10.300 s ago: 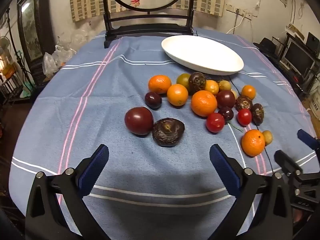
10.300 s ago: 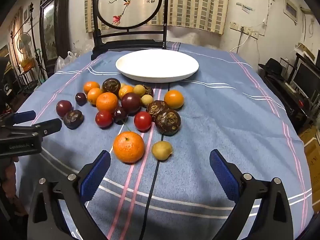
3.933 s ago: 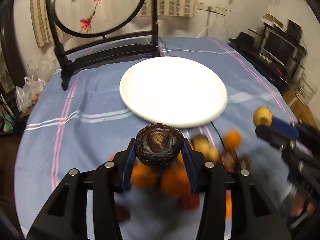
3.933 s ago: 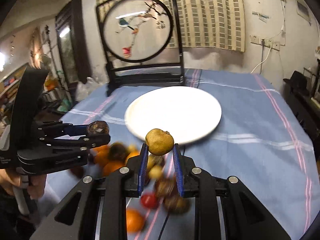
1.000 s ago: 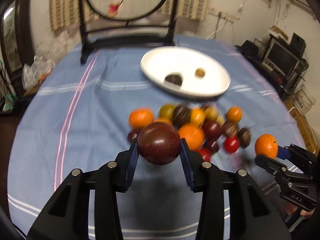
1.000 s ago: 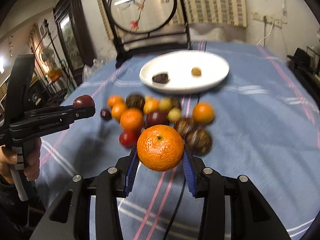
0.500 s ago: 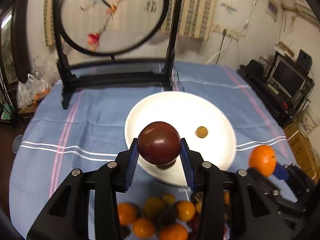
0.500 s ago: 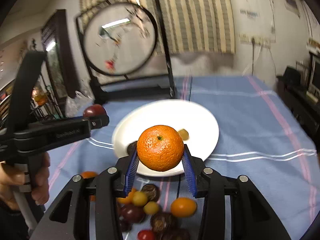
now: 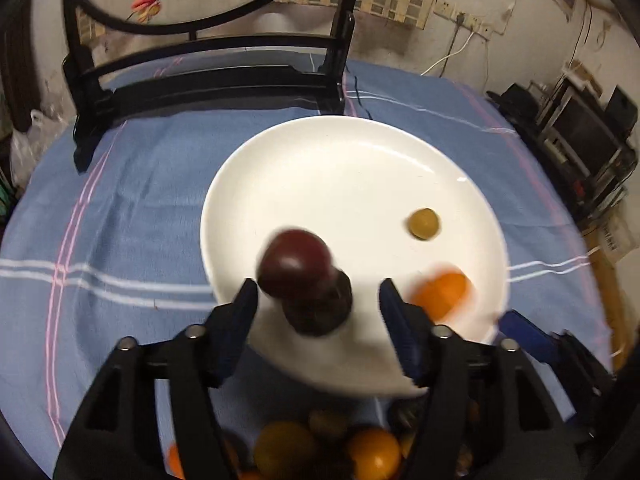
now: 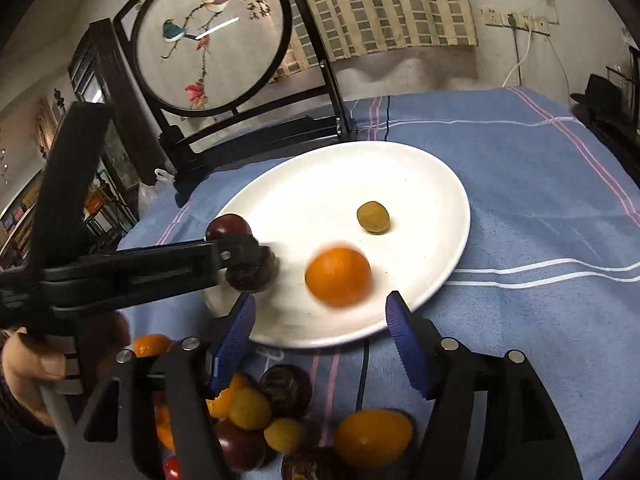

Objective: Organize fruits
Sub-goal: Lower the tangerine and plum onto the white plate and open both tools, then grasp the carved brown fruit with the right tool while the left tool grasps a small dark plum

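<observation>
A white plate (image 9: 360, 152) (image 10: 420, 184) sits on the blue tablecloth. My left gripper (image 9: 316, 304) is open over its near rim. A dark red plum (image 9: 294, 262) (image 10: 228, 227), blurred, is loose just ahead of the jaws, above a wrinkled dark fruit (image 9: 320, 310) (image 10: 252, 272) on the plate. My right gripper (image 10: 320, 320) is open. A blurred orange (image 10: 338, 276) (image 9: 440, 294) is loose on or just above the plate ahead of it. A small yellow-green fruit (image 9: 423, 223) (image 10: 373, 217) lies on the plate.
Several remaining fruits (image 10: 288, 420) (image 9: 320, 452) lie in a heap on the cloth near the plate's front rim. A black-framed round embroidered screen (image 10: 208, 40) stands behind the plate. The left gripper's arm (image 10: 120, 272) crosses the right wrist view at the left.
Both grippers have moved down to the plate's near rim and opened. The plum has left the left jaws and the orange has left the right jaws; both are blurred with motion.
</observation>
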`<state>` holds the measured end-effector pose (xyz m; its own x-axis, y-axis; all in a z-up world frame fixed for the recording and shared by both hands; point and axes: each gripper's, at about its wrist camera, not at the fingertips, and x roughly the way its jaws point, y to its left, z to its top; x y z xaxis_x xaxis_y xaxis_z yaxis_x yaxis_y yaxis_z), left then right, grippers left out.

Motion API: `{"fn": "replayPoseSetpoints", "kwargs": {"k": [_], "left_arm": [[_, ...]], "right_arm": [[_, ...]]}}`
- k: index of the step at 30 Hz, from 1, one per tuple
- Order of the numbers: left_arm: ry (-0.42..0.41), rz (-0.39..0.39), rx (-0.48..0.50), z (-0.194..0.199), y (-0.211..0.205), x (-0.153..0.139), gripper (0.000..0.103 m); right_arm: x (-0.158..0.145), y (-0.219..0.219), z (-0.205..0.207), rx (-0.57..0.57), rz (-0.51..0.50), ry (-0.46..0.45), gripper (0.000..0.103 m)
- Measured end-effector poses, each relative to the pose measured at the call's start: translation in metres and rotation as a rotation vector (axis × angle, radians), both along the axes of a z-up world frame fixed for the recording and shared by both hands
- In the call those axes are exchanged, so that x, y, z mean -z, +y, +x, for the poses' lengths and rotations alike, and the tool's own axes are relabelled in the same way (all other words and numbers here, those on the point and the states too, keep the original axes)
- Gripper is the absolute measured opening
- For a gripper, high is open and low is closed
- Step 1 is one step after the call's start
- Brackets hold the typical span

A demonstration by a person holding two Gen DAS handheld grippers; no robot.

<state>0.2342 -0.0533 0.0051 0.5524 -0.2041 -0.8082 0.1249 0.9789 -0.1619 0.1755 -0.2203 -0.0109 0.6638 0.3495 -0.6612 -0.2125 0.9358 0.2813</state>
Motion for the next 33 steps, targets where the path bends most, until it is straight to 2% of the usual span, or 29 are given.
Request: {"fn": "replayPoseSetpoints", "kwargs": {"k": [1,2,5,8,14,18,24,26,27,33], "left_arm": [[-0.007,-0.006,0.002,-0.007,0.002,-0.002,0.074],[-0.019,-0.003,0.007,-0.014,0.003,-0.004,0.075],[-0.049,0.061,0.021,-0.034,0.006,-0.007,0.076],[-0.078,0.095,0.054,-0.057,0.01,-0.01,0.076],[-0.071,0.074,0.073,-0.109,0.03,-0.001,0.076],[-0.061,0.067,0.05,-0.136,0.045,0.007,0.076],[-0.063,0.074,0.007,-0.168,0.064,0.014,0.077],[-0.063,0.078,0.007,-0.173,0.066,0.015,0.078],[-0.061,0.074,0.008,-0.176,0.067,0.016,0.079],[-0.041,0.059,0.015,-0.185,0.071,0.024,0.079]], "right_arm": [[-0.002,0.0,-0.002,0.002,-0.008,-0.005,0.068],[-0.002,0.0,-0.002,0.004,-0.011,-0.006,0.068],[-0.005,-0.002,-0.006,0.004,-0.001,0.0,0.068],[-0.013,0.002,-0.022,-0.006,-0.043,-0.047,0.069],[-0.016,-0.001,-0.069,-0.019,-0.077,-0.062,0.073],[-0.014,-0.006,-0.102,-0.009,-0.145,-0.068,0.073],[-0.007,-0.014,-0.132,-0.001,-0.175,-0.025,0.073],[-0.004,-0.012,-0.137,0.002,-0.205,-0.008,0.059],[-0.001,-0.011,-0.138,0.001,-0.219,0.006,0.058],[0.014,-0.009,-0.132,0.006,-0.265,0.095,0.058]]}}
